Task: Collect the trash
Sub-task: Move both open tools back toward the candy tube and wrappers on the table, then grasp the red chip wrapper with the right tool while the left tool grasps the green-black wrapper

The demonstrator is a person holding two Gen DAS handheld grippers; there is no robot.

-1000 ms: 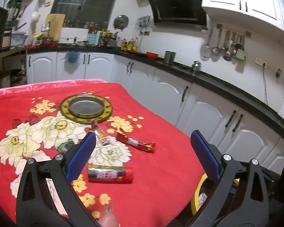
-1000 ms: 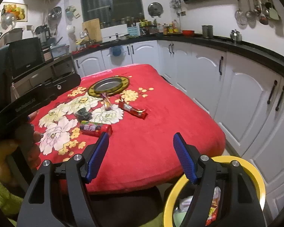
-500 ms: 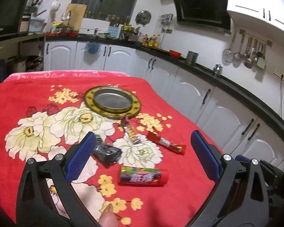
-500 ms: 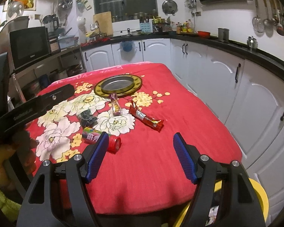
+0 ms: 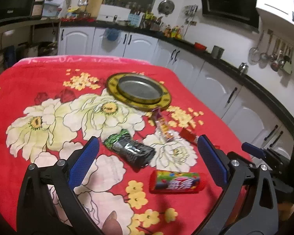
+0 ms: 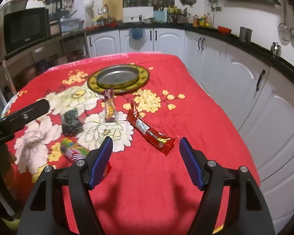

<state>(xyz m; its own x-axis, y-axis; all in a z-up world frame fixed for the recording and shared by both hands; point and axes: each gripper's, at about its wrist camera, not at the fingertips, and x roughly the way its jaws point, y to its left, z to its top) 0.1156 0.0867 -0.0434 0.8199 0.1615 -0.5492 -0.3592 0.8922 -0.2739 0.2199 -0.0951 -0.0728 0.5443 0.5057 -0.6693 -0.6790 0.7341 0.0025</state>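
Both tongs have come forward over the red flowered cloth (image 6: 196,105) since the earlier frames, and the yellow-rimmed bin has dropped out of both views. Left tongs (image 5: 146,157) are spread, nothing between the pads; right tongs (image 6: 146,154) are spread too, empty.

Nearest the counter's front edge lies the red candy tube (image 5: 176,182) — whole in the left view, half hidden behind a pad in the right view (image 6: 74,150). Just beyond it sits the crumpled black wrapper (image 5: 131,149). The long red wrapper (image 6: 150,131) lies toward the right edge, plain in the right view — in the left view only its end (image 5: 188,135) shows past a pad. Further back is the orange snack packet (image 6: 109,106), its far tip touching the gold-rimmed plate (image 6: 141,80) near the far edge.
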